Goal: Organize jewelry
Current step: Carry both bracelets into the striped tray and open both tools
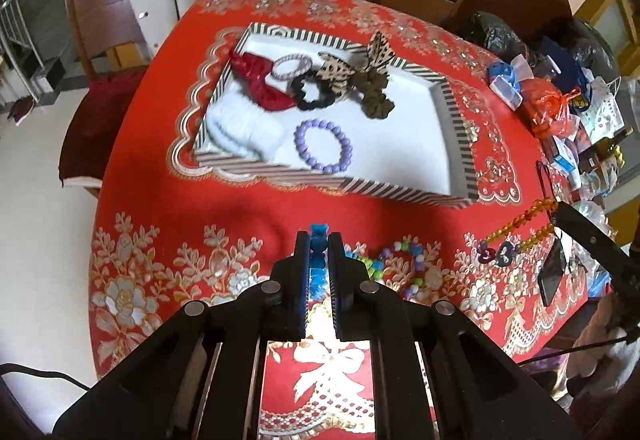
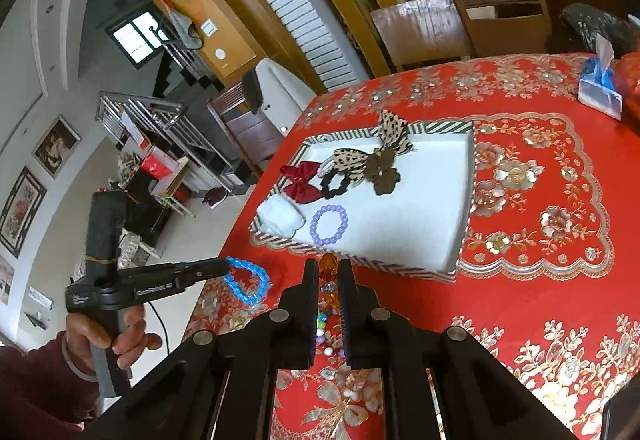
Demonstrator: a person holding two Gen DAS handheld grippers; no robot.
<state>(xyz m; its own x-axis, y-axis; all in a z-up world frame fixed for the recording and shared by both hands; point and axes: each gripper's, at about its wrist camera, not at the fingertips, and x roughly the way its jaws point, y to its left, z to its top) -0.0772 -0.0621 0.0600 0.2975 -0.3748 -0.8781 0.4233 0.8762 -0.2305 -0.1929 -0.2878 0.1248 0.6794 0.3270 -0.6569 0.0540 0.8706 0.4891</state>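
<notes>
The left hand-held gripper was clamped on a blue bracelet, the right hand-held gripper on an amber strand, both above the desk near the tray. Light, limp, slippery beads probably needed pinching across the string.

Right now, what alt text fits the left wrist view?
The left gripper is shut on a blue bead bracelet above a red floral tablecloth. Beyond lies a striped white tray holding a purple bead bracelet and scrunchies.
</notes>
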